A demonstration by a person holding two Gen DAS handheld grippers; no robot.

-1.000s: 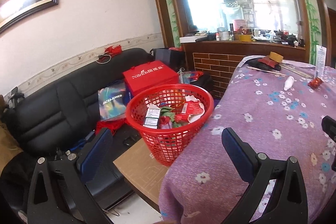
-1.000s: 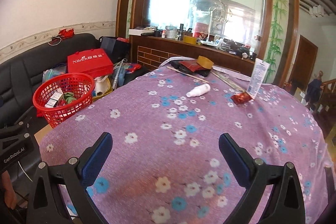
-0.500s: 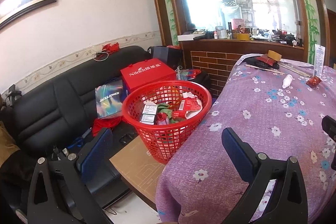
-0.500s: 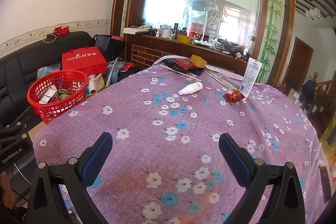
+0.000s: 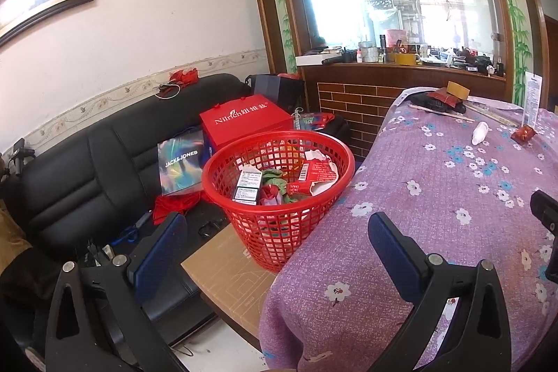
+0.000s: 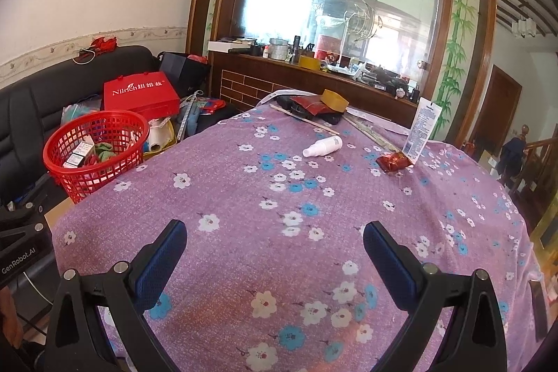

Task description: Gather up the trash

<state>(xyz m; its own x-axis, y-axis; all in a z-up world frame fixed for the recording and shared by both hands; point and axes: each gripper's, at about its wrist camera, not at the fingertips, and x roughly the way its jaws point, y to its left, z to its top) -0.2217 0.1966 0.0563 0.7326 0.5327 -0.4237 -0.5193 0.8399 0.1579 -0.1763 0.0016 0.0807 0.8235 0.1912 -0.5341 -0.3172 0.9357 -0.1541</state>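
Both claws spread wide, nothing between the pads. Left claw (image 5: 275, 250) hangs at the worktop (image 6: 279, 215) edge, facing the red basket (image 5: 279, 194), which stands on a cardboard box (image 5: 226, 271) beside the worktop and holds wrappers and cartons. Right claw (image 6: 275, 253) over bare floral cloth. Far side: red wrapper (image 6: 394, 161) touching an upright white tube (image 6: 421, 128); white bottle (image 6: 322, 146) lying nearby; tape roll (image 6: 334, 99) beyond.

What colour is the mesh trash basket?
The plastic mesh basket is bright red, clearest in the left wrist view.
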